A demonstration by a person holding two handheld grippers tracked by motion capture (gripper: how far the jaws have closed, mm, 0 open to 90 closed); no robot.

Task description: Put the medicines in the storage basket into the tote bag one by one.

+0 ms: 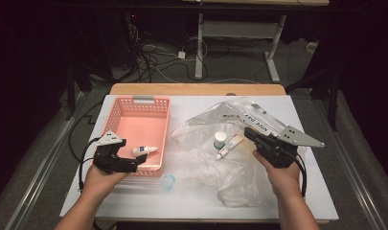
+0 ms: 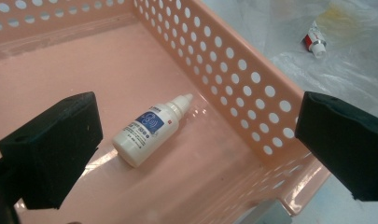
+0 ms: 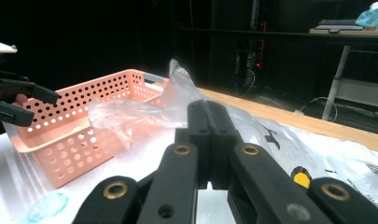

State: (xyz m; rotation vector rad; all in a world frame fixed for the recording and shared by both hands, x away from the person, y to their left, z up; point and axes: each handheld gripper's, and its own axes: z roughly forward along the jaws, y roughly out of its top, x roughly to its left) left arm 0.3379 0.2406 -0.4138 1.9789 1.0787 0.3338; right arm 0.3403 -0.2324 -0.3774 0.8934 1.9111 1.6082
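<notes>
Looking down from the high view, we hold the left tool (image 1: 132, 165) at the near right corner of the pink basket (image 1: 116, 111), its jaws spread wide and released, with nothing between them. In the left gripper view the small white dropper bottle (image 2: 150, 128) lies on its side on the basket floor, just beyond and between the two black jaws, apart from both. Its long axis runs on a slant, base toward the left jaw and nozzle pointing away toward the perforated wall. We judge that it has just been set down there and that the next item waits on the plastic bag (image 1: 239, 177): a small white tube (image 1: 228, 146) and a round capped jar (image 1: 220, 139) rest side by side on the surface, just left of the right tool (image 1: 251, 134). That tool is clenched, its jaws pressed flat together in the right gripper view with nothing visibly caught in them (the bag film lies close beyond). Our right hand (image 1: 282, 178) is plainly the nearer one; the tube's long axis slants from near left to far right, its far end reaching toward the right tool's tip, so a grasp across its width should suit.
</notes>
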